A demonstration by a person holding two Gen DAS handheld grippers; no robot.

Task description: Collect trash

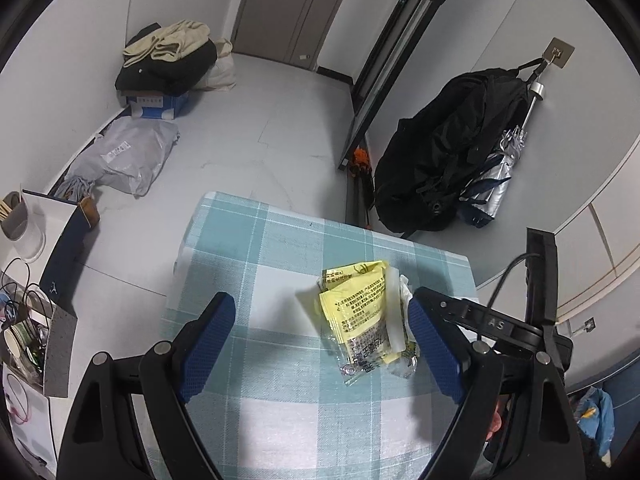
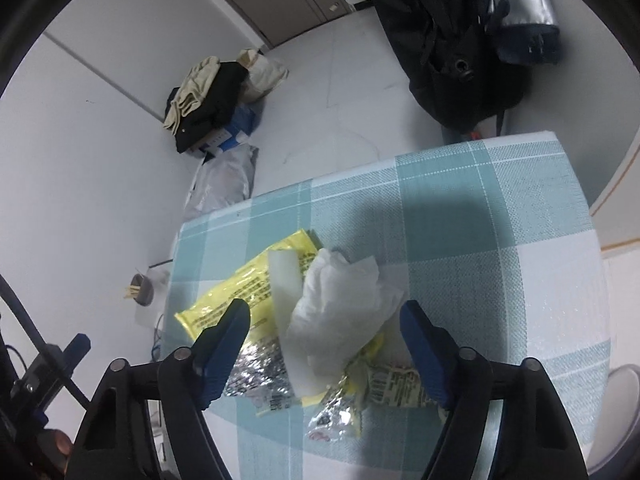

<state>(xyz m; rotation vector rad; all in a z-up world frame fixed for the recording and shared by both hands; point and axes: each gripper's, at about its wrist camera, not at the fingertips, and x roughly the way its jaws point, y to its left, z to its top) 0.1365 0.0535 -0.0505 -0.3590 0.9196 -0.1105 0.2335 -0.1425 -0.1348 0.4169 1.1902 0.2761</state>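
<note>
Closest to me, the right gripper (image 2: 324, 320) hangs low over a small table, its blue-padded jaws spread wide on either side of a crumpled white tissue (image 2: 340, 304). Nothing is gripped; the jaws straddle the tissue, which looks like the setup for a pinch. The tissue sits on top of a heap of trash: yellow printed wrappers (image 2: 240, 292) and silvery foil scraps (image 2: 256, 372), all lying together, probably so they can be gathered in one spot.

The left gripper (image 1: 320, 332) hovers over the same table, jaws also wide apart and empty. From its view the yellow wrappers (image 1: 356, 304) lie toward its right finger, near but not clamped.

The table wears a teal and white checked tablecloth (image 1: 248, 248), with the heap near the middle.

Beyond the table is pale floor. A black backpack (image 1: 444, 152) and a folded silver umbrella (image 1: 500, 164) hang from a wall hook. Farther off, folded clothes (image 1: 172, 56) rest on a blue box against the wall.
</note>
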